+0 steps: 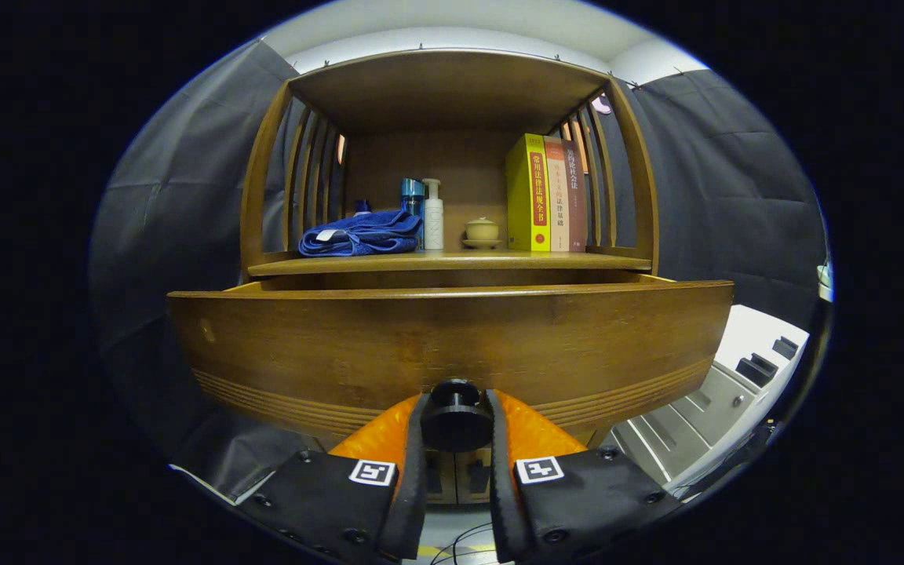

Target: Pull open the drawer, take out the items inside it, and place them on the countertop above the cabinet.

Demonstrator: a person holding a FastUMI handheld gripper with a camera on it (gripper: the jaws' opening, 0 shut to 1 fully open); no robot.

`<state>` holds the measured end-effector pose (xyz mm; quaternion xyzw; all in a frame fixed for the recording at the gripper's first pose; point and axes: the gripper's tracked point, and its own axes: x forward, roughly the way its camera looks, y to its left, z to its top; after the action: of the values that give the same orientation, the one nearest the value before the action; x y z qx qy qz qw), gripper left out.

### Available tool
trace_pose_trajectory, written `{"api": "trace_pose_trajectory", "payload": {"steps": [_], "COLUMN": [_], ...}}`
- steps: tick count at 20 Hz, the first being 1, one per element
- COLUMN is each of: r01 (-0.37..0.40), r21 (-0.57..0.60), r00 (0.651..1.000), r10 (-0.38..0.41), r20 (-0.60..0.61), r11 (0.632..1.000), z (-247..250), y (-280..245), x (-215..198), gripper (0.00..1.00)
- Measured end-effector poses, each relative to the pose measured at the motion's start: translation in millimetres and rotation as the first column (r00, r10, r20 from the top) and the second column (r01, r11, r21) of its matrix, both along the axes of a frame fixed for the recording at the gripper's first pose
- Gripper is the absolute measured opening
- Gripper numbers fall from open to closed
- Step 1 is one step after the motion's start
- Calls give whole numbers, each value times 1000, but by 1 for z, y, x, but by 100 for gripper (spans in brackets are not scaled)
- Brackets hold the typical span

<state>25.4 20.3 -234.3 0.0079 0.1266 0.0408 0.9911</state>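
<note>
One step appears under way: we see the claw [456,428] clamped on the knob [456,414] of the drawer [452,345], which stands partly pulled out below the table [452,263], its contents hidden, so removal and placement remain.

You can read 常用法律法规全书 on the yellow book [528,192] and 法律基础 on the orange book [556,196] beside it. The gripper [456,408], closed on the drawer knob [456,420], carries square code markers [372,472].
</note>
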Motion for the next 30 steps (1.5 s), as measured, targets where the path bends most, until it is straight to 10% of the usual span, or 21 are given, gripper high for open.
{"api": "trace_pose_trajectory", "payload": {"steps": [10,14,20,30], "r01": [-3,-25,-52,-130], "r21": [-14,-33,-51,-189], "r00": [1000,1000,986,992], "r10": [3,25,59,128], "r20": [-8,-1,157,-22], "r11": [1000,999,997,973], "z": [-6,-2,80,195], "y": [-1,4,12,-23], "x": [-11,-13,-21,66], "gripper": [43,63,96,97]}}
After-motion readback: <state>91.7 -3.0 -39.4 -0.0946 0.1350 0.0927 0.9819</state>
